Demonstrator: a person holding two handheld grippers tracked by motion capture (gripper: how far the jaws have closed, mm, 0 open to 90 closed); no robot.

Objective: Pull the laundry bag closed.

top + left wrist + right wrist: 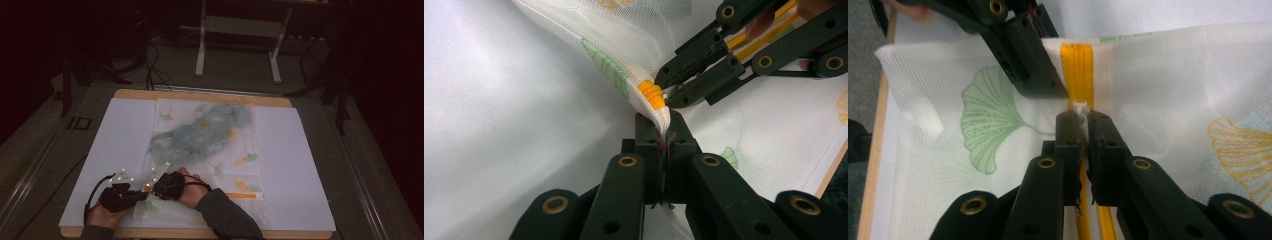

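Observation:
A white mesh bag [210, 135] printed with ginkgo leaves lies flat on the white sheet, something blue-green showing through its far half. Its orange zipper [245, 196] runs along the near edge. My left gripper [142, 193] is at the bag's near left corner, shut on the fabric [624, 30] just behind the zipper's orange end [651, 95] and lifting it into a ridge. My right gripper [151, 188] meets it tip to tip. It is shut on the small white zipper pull [1081, 107] over the orange zipper tape [1077, 65]. The left gripper [1048, 85] shows just beyond it.
A white sheet [300, 165] covers most of the wooden table [200, 95]. Bare sheet lies left and right of the bag. Beyond the table stand a white metal frame [240, 30] and dark stands with cables on the grey floor.

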